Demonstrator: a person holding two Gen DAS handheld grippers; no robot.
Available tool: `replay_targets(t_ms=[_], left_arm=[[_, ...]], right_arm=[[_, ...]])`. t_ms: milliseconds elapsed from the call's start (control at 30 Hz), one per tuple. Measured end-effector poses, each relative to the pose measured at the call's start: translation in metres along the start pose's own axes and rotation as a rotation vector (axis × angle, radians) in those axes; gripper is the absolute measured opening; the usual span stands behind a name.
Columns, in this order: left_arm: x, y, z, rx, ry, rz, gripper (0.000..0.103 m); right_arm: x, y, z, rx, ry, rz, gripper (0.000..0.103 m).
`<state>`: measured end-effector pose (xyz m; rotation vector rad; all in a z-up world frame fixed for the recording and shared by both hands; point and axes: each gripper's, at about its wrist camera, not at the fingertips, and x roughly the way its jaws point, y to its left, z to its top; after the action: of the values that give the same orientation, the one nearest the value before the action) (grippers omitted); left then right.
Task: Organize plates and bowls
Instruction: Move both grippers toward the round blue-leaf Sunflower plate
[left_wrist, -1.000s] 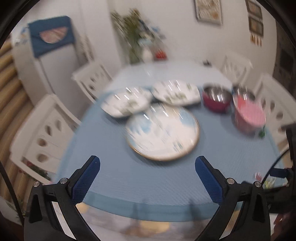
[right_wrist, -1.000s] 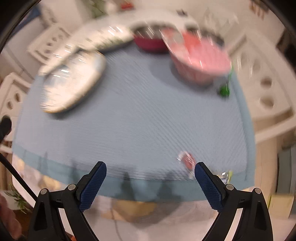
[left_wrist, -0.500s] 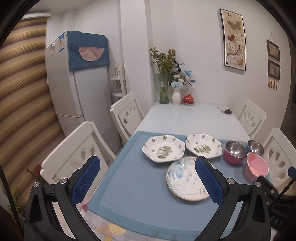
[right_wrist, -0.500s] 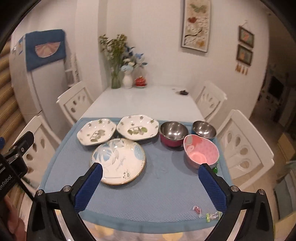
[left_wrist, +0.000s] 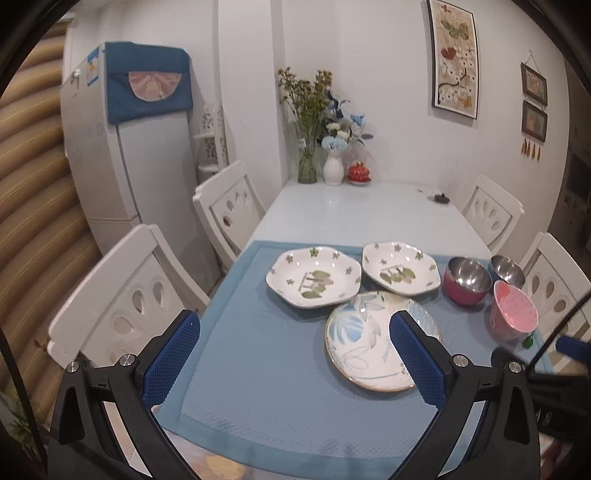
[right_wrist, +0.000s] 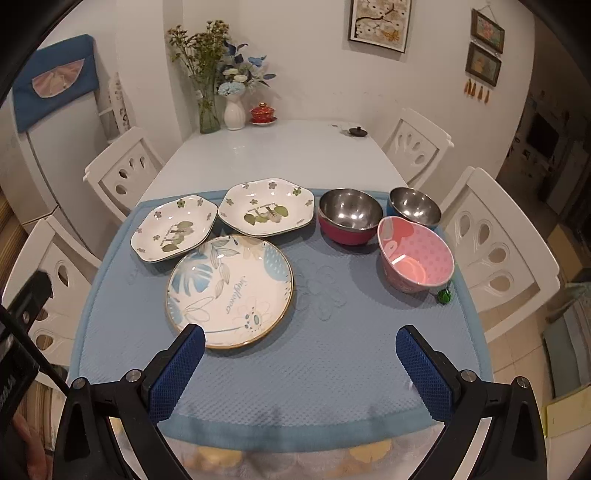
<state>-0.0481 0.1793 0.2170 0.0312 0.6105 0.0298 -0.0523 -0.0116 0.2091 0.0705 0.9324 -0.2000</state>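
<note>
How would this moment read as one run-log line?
left gripper: open, empty | right gripper: open, empty | round blue-leaf plate, pink dotted bowl: untouched on blue mat

Your left gripper (left_wrist: 295, 350) and right gripper (right_wrist: 300, 365) match: black angular frames, each finger faced with a blue pad of fine diamond knurl. Silver round-head screws sit at the finger pivots, two per side. A thin black cable crosses the left edge of the right wrist view, beside a black housing with partly legible white lettering.
</note>
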Motion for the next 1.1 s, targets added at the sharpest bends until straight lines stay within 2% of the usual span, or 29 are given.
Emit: replay_targets(t_ms=[300, 567, 1100], left_arm=[[0.013, 0.013, 0.001, 0.004, 0.029, -0.036, 0.102], [0.025, 0.021, 0.002, 0.009, 0.071, -0.081, 0.102], [0.05, 0.031, 0.004, 0.044, 0.103, -0.157, 0.102]], right_arm=[[-0.001, -0.006, 0.016, 0.043, -0.004, -0.01, 0.103], [0.001, 0.008, 0.018, 0.042, 0.033, -0.02, 0.103], [0.015, 0.049, 0.004, 0.043, 0.098, -0.049, 0.102]])
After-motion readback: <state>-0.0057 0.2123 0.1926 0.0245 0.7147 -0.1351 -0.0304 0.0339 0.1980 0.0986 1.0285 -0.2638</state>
